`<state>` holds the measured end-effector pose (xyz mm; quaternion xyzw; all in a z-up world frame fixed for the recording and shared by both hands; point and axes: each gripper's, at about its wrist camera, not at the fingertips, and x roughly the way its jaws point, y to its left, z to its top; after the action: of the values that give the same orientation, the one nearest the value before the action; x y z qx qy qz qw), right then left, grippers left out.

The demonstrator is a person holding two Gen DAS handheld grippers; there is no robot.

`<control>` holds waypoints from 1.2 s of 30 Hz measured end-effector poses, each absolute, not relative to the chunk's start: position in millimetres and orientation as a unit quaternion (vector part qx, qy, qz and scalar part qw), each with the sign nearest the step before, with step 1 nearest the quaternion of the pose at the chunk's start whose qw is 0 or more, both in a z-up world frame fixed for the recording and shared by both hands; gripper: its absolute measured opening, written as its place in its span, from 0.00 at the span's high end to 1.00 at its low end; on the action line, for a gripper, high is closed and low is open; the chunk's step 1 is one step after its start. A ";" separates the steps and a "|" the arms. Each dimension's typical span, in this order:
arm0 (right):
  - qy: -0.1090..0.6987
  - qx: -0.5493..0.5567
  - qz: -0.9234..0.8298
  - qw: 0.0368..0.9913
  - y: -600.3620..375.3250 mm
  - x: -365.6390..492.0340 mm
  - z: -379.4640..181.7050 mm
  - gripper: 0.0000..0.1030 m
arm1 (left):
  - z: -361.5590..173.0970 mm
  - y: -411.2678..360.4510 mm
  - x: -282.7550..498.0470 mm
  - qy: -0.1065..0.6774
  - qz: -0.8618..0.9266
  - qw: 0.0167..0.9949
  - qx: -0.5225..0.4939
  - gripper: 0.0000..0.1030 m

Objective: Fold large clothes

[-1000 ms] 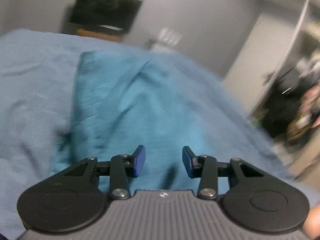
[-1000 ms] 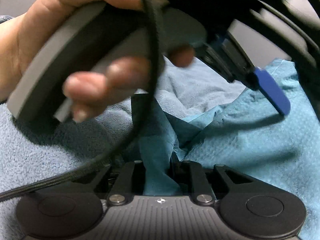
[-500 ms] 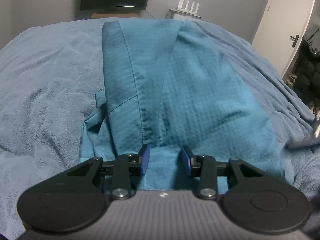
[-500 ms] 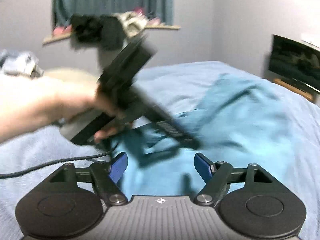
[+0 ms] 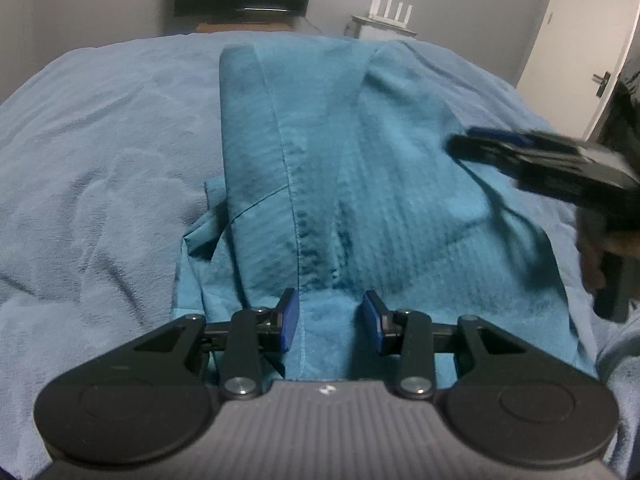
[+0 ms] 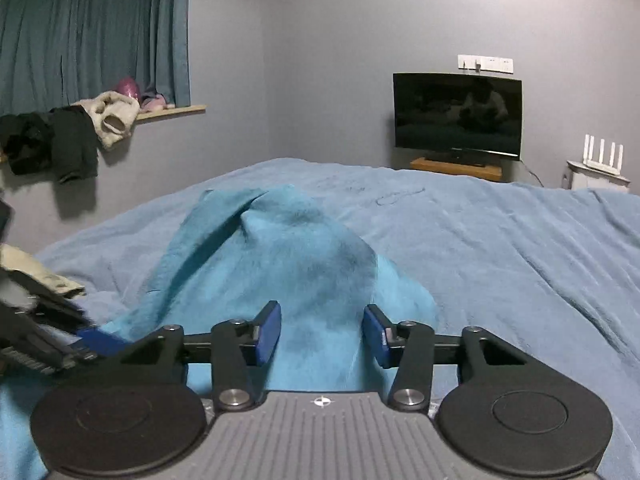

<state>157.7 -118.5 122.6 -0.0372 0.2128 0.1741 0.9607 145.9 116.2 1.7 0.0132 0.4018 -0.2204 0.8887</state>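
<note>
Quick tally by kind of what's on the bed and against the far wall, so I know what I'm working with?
Teal garment: 1
Blue bedspread: 1
Tongs, left and right, both open: 2
TV: 1
White router: 1
Total: 6

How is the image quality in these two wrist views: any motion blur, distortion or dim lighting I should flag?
Left wrist view: the right gripper entering from the right is smeared by motion blur, while the teal garment is fairly sharp; the bed cover bulges from fisheye distortion. Right wrist view: the left gripper at the left edge is blurred; the room is dim and bluish, and the television shows a faint reflection.
</note>
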 end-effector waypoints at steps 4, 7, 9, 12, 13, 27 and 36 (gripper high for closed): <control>0.226 -0.053 0.164 0.959 -101.5 200.3 108.3 0.51 | 12.6 112.3 137.2 0.385 -0.211 0.898 0.026 0.65; 0.259 -0.077 0.169 0.948 -80.1 234.9 86.2 0.52 | 25.8 99.1 123.5 0.350 -0.241 0.905 0.036 0.65; 0.283 -0.110 0.183 0.935 -64.5 253.7 72.9 0.54 | 28.9 86.3 118.2 0.344 -0.268 0.899 0.044 0.65; 0.311 -0.139 0.185 0.922 -49.8 274.2 65.4 0.57 | 26.1 64.5 109.7 0.350 -0.303 0.883 0.076 0.65; 0.317 -0.142 0.184 0.919 -45.8 280.3 64.1 0.57 | 24.5 57.2 106.2 0.348 -0.304 0.882 0.096 0.65; 0.300 -0.110 0.201 0.926 -54.6 262.6 97.6 0.55 | -5.4 61.4 123.5 0.421 -0.274 0.858 0.105 0.65; 0.277 -0.073 0.226 0.931 -110.2 113.6 122.7 0.54 | -4.2 65.2 126.4 0.427 -0.264 0.859 0.098 0.65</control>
<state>113.6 -110.2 122.7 -0.0733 0.2769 0.2258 0.9311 126.4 65.2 -4.2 0.0976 0.4267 -0.2642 0.8594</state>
